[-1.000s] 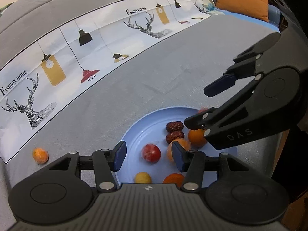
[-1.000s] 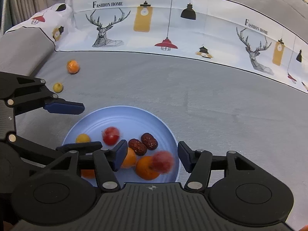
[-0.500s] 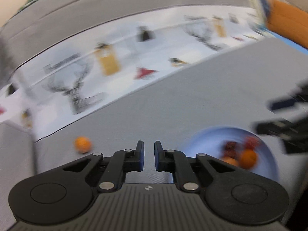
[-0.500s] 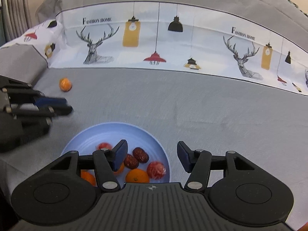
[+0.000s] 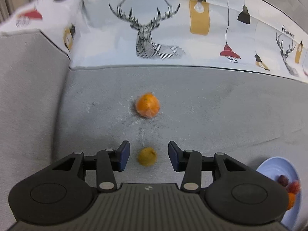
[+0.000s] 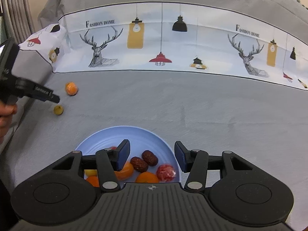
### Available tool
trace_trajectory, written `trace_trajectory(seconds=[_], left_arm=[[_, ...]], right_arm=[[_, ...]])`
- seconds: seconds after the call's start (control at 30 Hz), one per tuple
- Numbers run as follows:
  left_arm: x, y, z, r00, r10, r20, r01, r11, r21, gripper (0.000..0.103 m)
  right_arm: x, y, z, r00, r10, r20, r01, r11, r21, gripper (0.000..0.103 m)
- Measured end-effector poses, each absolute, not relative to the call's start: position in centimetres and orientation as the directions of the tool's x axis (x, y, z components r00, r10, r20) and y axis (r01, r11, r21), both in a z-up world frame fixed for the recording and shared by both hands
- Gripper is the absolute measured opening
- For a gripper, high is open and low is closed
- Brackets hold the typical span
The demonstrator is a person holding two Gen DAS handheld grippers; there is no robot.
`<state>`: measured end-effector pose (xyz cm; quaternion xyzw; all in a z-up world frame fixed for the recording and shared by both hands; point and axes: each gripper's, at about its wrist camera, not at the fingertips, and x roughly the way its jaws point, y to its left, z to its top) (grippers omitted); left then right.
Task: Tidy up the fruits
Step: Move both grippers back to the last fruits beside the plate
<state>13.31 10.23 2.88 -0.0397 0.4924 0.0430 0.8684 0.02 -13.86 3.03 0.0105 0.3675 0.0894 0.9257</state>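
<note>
Yellow fruit (image 5: 147,159) btwn just-opened left gripper (image 5: 147,156) pads, untouched, sofa seat (image 5: 211,115) bare around

Each tool (image 5: 147,156) is matte black plastic with a ribbed grey body, round silver rivets on the linkages (two per side) and dark blue pads (image 5: 124,155).

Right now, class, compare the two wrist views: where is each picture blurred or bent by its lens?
Left wrist view: the small yellow fruit and orange look slightly smeared, the left edge more so. Right wrist view: sharper; only the left hand-held gripper at the edge blurs. Both bow the sofa's printed cover into a curve.
</note>
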Motion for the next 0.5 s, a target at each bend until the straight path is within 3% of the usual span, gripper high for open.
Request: trace_trajectory(seconds=[0.23,0.37,0.5], left_arm=[[14.2,9.8,0.9,0.459,0.077,-0.885,-0.124,0.992,0.022,0.046],[14.6,10.1,0.3,0.443,0.074,-0.893,-0.136,0.991,0.015,0.025],[14.3,10.4,1.0,0.472,0.119,-0.873,-0.167,0.985,0.044,0.023]], right_arm=[[0.4,-13.0,3.1,0.704,0.201,-0.682,-0.185,0.978,0.097,0.053],[0.5,-12.3,3.3,0.7,0.215,-0.681,-0.199,0.974,0.103,0.053],[0.7,-11.1,3.6,0.7,0.231,-0.675,-0.218,0.97,0.106,0.053]])
